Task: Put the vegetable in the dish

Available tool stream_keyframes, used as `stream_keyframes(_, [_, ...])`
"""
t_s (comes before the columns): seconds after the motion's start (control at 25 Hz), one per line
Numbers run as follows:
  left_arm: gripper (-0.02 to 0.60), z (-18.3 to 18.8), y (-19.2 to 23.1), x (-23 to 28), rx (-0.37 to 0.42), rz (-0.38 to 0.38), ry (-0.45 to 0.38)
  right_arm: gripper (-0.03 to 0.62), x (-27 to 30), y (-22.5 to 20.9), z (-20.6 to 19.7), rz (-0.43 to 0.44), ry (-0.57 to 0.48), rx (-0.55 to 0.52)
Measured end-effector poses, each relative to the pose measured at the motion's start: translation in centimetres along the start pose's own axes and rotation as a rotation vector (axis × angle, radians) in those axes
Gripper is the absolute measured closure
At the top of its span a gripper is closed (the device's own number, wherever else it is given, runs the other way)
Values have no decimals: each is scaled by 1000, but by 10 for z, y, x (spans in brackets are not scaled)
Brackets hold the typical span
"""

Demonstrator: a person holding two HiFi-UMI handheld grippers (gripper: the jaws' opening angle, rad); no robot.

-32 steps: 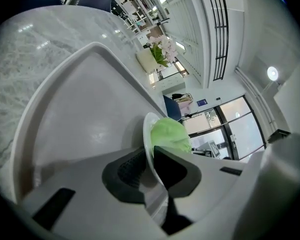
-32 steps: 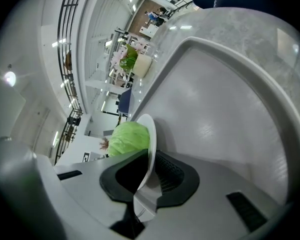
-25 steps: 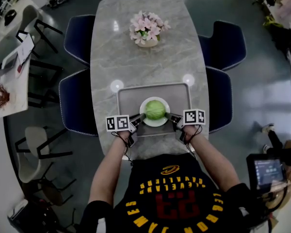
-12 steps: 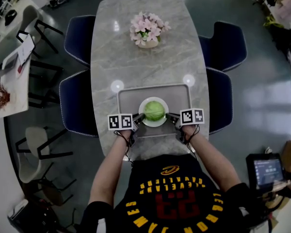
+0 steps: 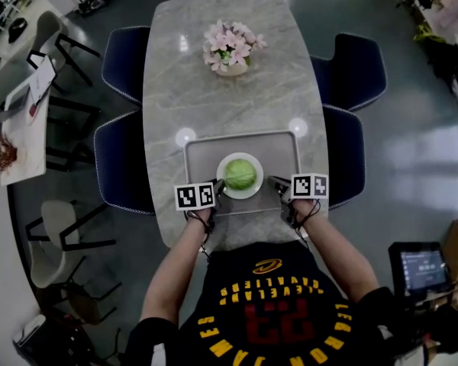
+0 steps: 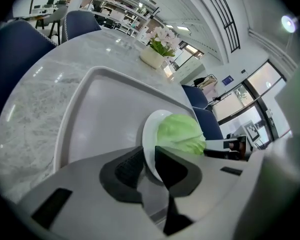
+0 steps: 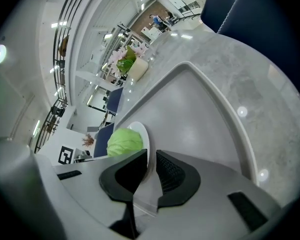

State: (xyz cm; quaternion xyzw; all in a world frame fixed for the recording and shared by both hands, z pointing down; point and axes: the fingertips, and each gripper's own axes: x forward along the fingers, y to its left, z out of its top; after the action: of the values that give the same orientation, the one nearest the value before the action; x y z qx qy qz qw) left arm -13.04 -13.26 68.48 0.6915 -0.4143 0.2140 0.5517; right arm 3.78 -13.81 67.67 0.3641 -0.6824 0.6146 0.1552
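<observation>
A round green head of lettuce (image 5: 240, 173) sits on a white dish (image 5: 227, 191), which is over the grey tray (image 5: 202, 155) at the near end of the marble table. My left gripper (image 5: 217, 191) is shut on the dish's left rim. In the left gripper view the rim (image 6: 146, 134) runs between the jaws, with the lettuce (image 6: 180, 134) just beyond. My right gripper (image 5: 274, 183) is shut on the right rim. The right gripper view shows the rim (image 7: 146, 140) between its jaws and the lettuce (image 7: 124, 141) to the left.
A pot of pink flowers (image 5: 230, 48) stands at the far end of the table (image 5: 229, 105). Dark blue chairs (image 5: 118, 158) flank both long sides. The tray's raised edge (image 7: 225, 109) surrounds the dish.
Both grippers and the dish have shifted only slightly; the left marker cube moved a little rightward and toward me. The grip on the dish is unchanged.
</observation>
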Motion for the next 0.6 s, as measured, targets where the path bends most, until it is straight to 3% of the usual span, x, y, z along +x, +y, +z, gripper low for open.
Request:
stream_keyframes(0.32, [522,-5,7,-23,-32,71,-72,551,-29,20,2,44,-88,-23])
stream_keyframes(0.6, [522,10,-40,-64,-35,-54,-231,551,-55,56,11,116,-172,-71])
